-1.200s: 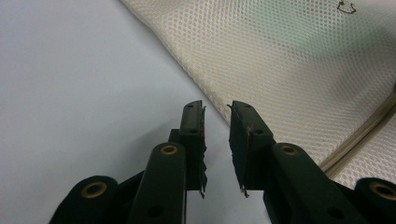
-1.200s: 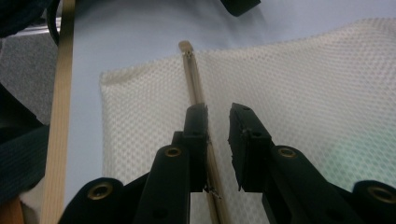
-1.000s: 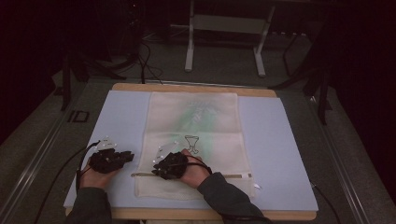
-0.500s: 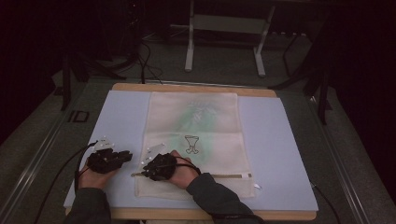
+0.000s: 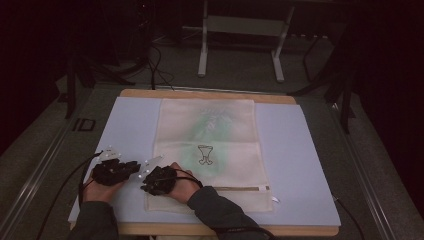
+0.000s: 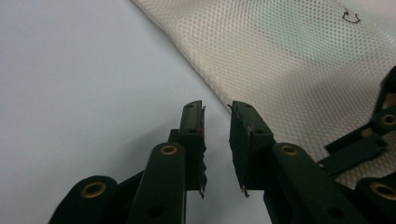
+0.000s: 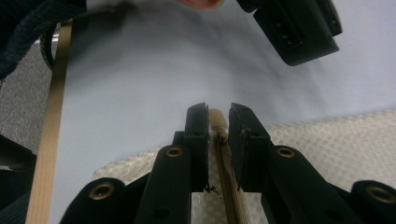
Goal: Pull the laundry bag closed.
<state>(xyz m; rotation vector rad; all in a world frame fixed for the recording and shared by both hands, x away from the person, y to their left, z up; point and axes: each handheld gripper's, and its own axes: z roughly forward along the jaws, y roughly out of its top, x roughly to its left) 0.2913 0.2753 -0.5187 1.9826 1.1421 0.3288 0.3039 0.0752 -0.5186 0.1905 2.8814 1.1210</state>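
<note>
The right gripper (image 7: pixel 218 122) is clamping the zipper (image 7: pixel 223 161) at the near-left corner of the mesh laundry bag (image 5: pixel 210 130) lying mid-mat, jaws just easing slightly (left gripper (image 6: pixel 217 119) idling apart beside it), so next probably a steady pull along the zip.

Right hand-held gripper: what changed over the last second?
The right hand-held gripper slid left along the near zipper edge of the mesh bag, ending beside the left hand-held gripper. Its jaws have just been opening slightly, with the zipper strip between them; whether they press it I cannot tell. The left hand-held gripper stayed put, jaws apart and empty; the bag stayed flat on the mat.
</note>
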